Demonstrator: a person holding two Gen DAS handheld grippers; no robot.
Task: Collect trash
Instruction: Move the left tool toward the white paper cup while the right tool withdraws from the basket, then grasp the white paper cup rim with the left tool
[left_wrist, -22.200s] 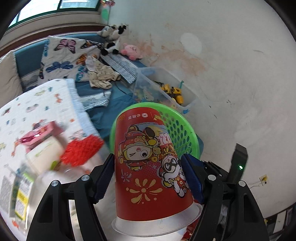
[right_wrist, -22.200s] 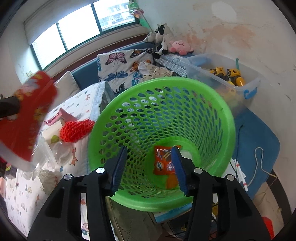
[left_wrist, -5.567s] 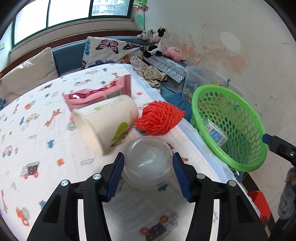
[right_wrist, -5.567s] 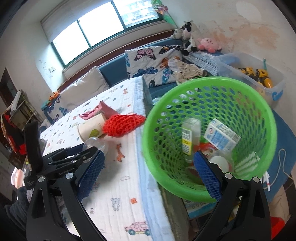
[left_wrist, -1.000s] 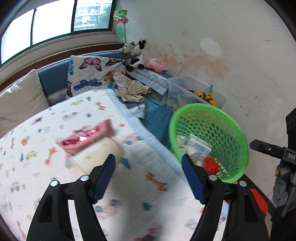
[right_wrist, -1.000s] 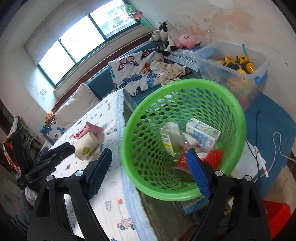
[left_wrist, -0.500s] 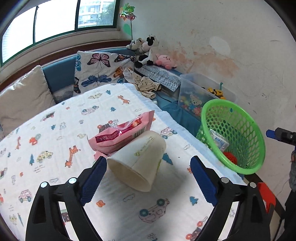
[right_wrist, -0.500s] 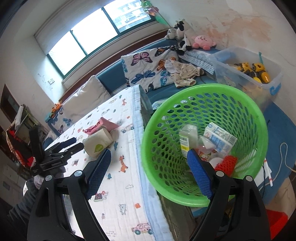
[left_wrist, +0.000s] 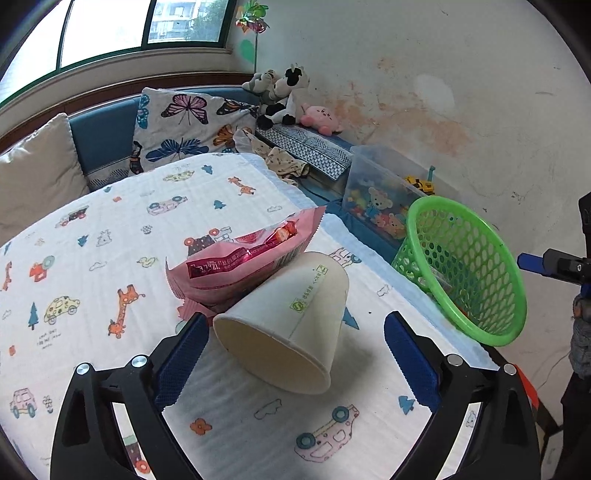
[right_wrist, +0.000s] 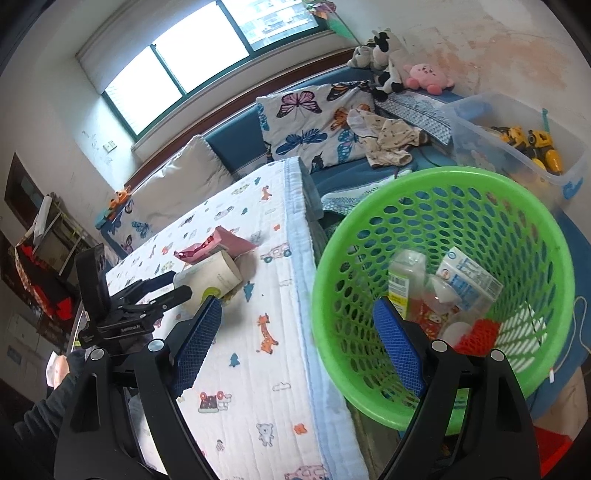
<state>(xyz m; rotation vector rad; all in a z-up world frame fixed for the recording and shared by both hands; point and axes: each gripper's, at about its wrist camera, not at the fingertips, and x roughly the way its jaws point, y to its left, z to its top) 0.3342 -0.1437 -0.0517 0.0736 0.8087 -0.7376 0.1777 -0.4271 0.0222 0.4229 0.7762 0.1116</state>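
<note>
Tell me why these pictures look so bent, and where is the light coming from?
Both views come through a fisheye lens: straight edges bow and black corners frame each round image. In the left wrist view, daylight from the window leaves a soft shadow beside the paper cup, which is sharp. In the right wrist view, the window is blown out white, while the green basket stays crisp.

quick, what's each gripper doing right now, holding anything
left gripper: open, jaws just widened around the paper cup, not gripping it.
right gripper: open, holding nothing.

Left hand-held gripper (left_wrist: 291, 350) opened wider, now framing paper cup (left_wrist: 286, 321)
</note>
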